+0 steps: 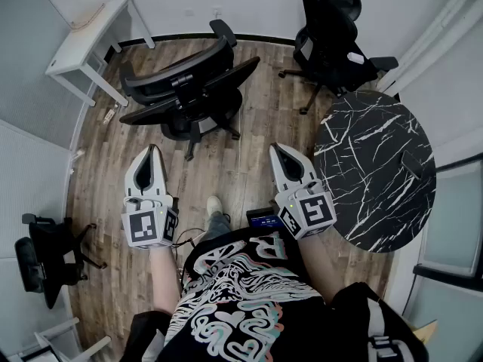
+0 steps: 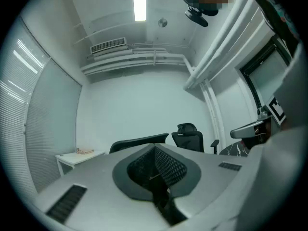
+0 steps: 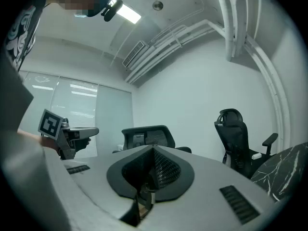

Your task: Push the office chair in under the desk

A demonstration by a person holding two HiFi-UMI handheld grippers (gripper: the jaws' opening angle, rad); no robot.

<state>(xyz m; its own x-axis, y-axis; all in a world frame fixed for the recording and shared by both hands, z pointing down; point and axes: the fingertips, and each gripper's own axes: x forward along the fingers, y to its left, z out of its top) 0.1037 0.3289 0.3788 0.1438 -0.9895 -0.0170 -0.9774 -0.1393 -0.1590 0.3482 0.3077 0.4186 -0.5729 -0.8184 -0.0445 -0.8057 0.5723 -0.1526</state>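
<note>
A black office chair point(image 1: 189, 89) stands on the wood floor ahead of me, a short way out from the white desk point(image 1: 87, 44) at the back left. The chair's backrest point(image 2: 139, 142) shows just past my left gripper's tips, and its backrest point(image 3: 147, 137) also rises beyond my right gripper's tips. My left gripper point(image 1: 155, 151) and right gripper point(image 1: 281, 149) are both held level and side by side, short of the chair and apart from it. Each has its jaws shut with nothing between them. Seen from its own camera, the left gripper point(image 2: 155, 148) is closed tip to tip, as is the right gripper point(image 3: 154, 150).
A second black office chair point(image 1: 332, 36) stands at the back right. A round black marble-patterned table point(image 1: 373, 168) sits close on my right. Another dark chair point(image 1: 45, 255) is at the lower left by the wall. Walls close the room in on all sides.
</note>
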